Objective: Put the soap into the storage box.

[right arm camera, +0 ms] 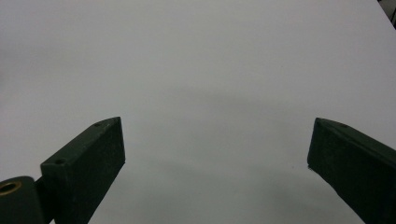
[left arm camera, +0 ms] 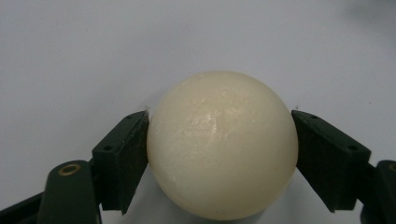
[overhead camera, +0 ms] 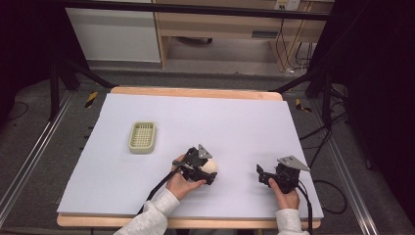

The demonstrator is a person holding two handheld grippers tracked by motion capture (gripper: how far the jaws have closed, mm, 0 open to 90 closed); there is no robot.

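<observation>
A smooth cream ball (left arm camera: 222,154) rests on the pale sheet (overhead camera: 235,127), and my left gripper (left arm camera: 219,122) is shut on it, one black jaw pressed to each side. In the high view the ball (overhead camera: 212,165) lies near the table's front middle, half covered by the left gripper (overhead camera: 209,170). To the right, my right gripper (overhead camera: 261,175) hovers low over bare sheet. Its jaws stand wide apart in the right gripper view, so the right gripper (right arm camera: 217,149) is open and holds nothing.
A small pale green slotted basket (overhead camera: 142,137) stands on the sheet's left half, well left of the ball. Wooden table edges (overhead camera: 195,91) frame the sheet. Black stand legs and cables lie on the floor at both sides.
</observation>
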